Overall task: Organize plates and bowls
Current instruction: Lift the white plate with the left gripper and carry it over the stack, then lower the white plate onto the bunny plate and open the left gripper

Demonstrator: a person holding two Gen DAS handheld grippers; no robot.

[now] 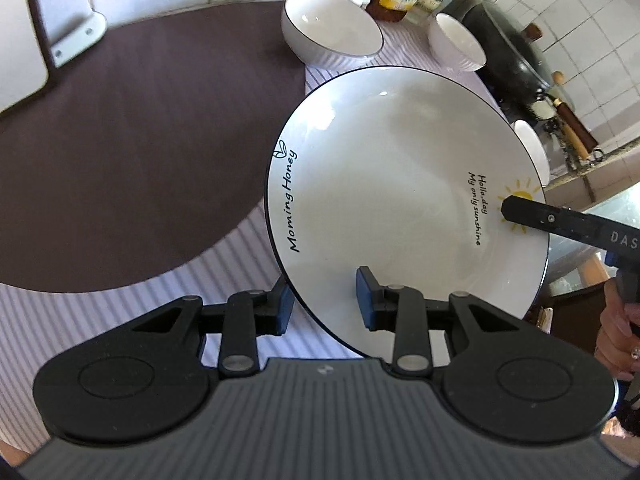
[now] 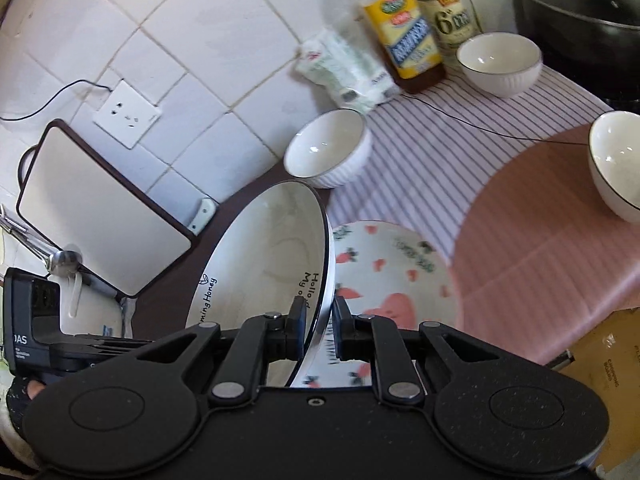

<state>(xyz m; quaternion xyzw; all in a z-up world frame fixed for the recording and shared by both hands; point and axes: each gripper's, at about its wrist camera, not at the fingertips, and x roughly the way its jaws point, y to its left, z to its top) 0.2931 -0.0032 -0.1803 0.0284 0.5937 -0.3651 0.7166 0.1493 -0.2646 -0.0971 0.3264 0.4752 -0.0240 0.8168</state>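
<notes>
A white plate (image 1: 400,184) with a dark rim and the lettering "Morning Honey" is held tilted above the striped cloth (image 1: 120,320). The right gripper (image 2: 318,330) is clamped on its rim at the lower centre of the right wrist view. In the left wrist view the left gripper (image 1: 324,300) is spread wide, straddling the plate's near edge without squeezing it. A carrot-and-heart patterned plate (image 2: 400,264) lies flat just beside the held plate. 3 white bowls (image 2: 326,152) (image 2: 500,62) (image 2: 618,164) are seen toward the upper right, near 2 bottles (image 2: 408,36).
</notes>
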